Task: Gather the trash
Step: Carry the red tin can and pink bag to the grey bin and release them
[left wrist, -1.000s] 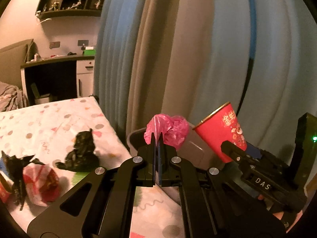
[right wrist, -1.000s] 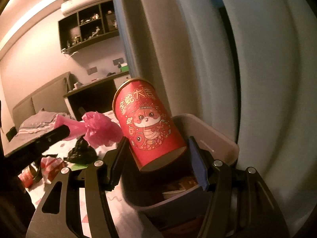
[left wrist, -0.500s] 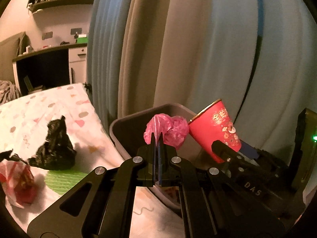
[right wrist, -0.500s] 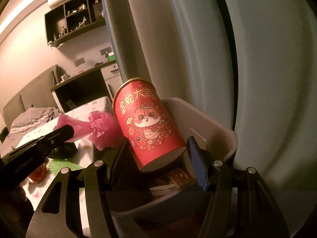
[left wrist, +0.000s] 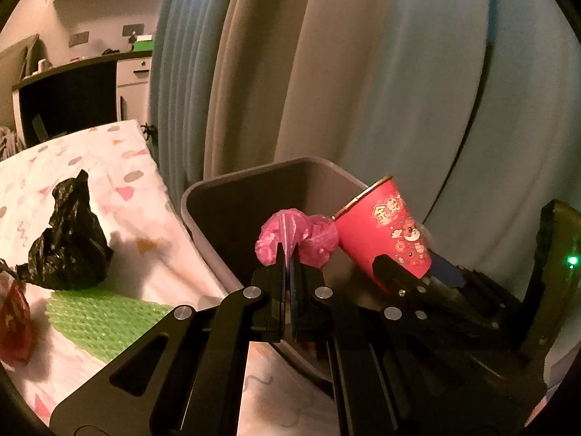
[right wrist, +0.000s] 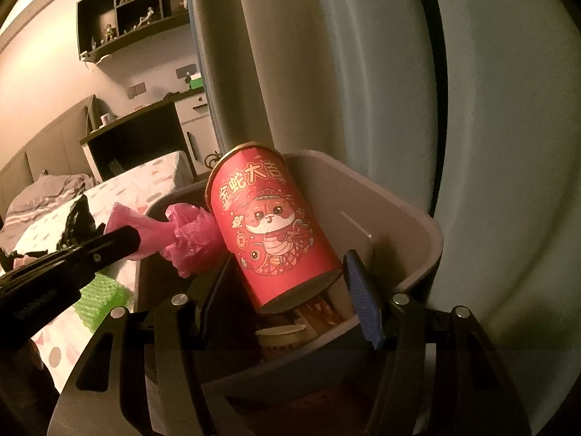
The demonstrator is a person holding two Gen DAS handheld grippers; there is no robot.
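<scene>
My left gripper (left wrist: 288, 254) is shut on a crumpled pink plastic bag (left wrist: 305, 236) and holds it over the open grey trash bin (left wrist: 254, 181). My right gripper (right wrist: 287, 276) is shut on a red paper cup (right wrist: 272, 229) with a cartoon snake, tilted over the same bin (right wrist: 417, 247). The cup (left wrist: 385, 232) and the right gripper show at the right of the left wrist view. The pink bag (right wrist: 189, 239) and the left gripper show at the left of the right wrist view. Trash, including a paper cup (right wrist: 283, 338), lies inside the bin.
A black plastic bag (left wrist: 69, 243), a green bubble-wrap sheet (left wrist: 98, 316) and a red wrapper (left wrist: 14, 323) lie on the patterned bed sheet (left wrist: 120, 181) left of the bin. Curtains (left wrist: 326, 72) hang right behind the bin. A dark desk (left wrist: 69, 98) stands at the far wall.
Both grippers have moved forward over the bin with the pink bag and the red cup still held. The bin now fills more of both views.
</scene>
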